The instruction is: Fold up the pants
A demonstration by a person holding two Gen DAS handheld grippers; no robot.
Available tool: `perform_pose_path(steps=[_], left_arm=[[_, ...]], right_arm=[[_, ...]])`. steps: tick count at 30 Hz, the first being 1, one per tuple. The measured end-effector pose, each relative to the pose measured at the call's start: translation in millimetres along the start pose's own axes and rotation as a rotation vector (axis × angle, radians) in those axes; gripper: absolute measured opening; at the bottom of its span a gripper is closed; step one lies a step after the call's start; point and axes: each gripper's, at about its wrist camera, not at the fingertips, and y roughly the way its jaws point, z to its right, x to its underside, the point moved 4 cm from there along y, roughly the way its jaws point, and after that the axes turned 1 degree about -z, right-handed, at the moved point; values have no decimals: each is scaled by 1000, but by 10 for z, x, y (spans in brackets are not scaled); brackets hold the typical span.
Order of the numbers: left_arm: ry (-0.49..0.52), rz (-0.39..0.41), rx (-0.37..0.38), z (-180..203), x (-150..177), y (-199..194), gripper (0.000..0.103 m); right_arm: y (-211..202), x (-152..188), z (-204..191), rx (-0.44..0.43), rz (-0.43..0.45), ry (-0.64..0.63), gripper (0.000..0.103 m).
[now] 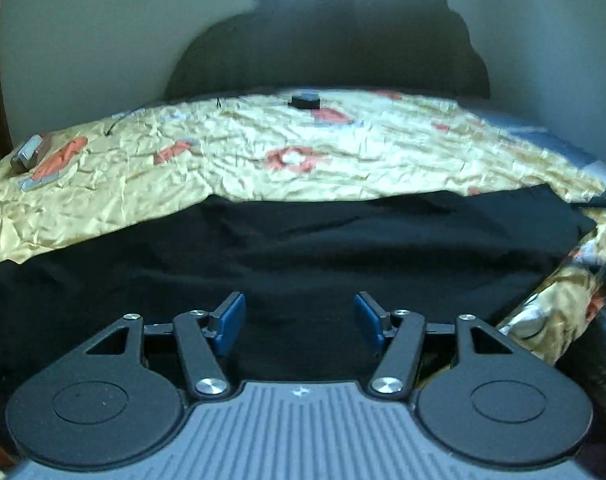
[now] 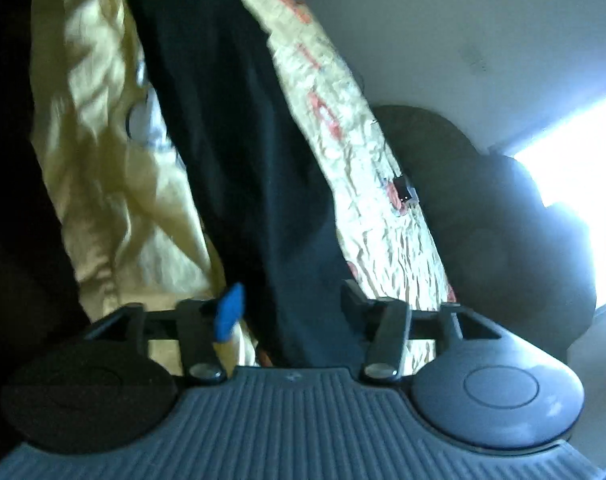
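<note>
Both our grippers, left [image 1: 299,322] & right [image 2: 291,308], have fingers apart, holding nothing; black pants [image 1: 287,248] lie flat on bed [image 1: 343,152]. Between folds, we reckon; next: re-grip an edge.

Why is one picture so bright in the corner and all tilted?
Right wrist view: the window glares white at the right edge, the scene is rolled sideways, and the black pants and yellow bedspread look smeared. Left wrist view: level and sharper, though the fisheye bends the bedspread's edges.
</note>
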Motion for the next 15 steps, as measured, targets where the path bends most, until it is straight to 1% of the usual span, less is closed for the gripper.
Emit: perform_pose_path(steps=[1,2,3,4,5,6,7,8,9,10,11,12,14,15], left_arm=[[9,-9,-8,8,9,57,60],[8,-15,-15,9,26,106,59],[4,-21,-12,8,42,153,59],[1,-23,-8,14,53,184,59],[1,-16,-6,26,55,191,59],[5,-12,-2,36,62,185,59],[14,-12,6,47,73,178,60],[25,-18,7,52,91,177,59],[35,-20,3,56,104,167,59],[42,-16,3,54,116,154,60],[43,-14,8,44,133,144,60],[40,-17,9,36,141,150,60],[26,-24,11,23,139,154,60],[25,-27,11,27,121,137,60]], right_arm=[[-21,-23,132,-9,14,118,54],[-1,-34,258,1,13,218,54],[54,-34,408,17,6,332,54],[153,-14,555,2,-10,455,54],[310,45,683,-38,-58,584,54],[470,129,776,-65,-99,680,51],[598,213,845,-84,-118,737,49],[761,333,913,-93,-164,782,49],[917,483,993,-54,-230,827,49],[1025,658,1122,-24,-256,906,57],[1077,815,1252,-34,-257,996,66],[1150,954,1396,-14,-274,1071,69],[1141,1193,1652,131,-299,1159,68],[1077,1252,1720,107,-262,1221,67]])
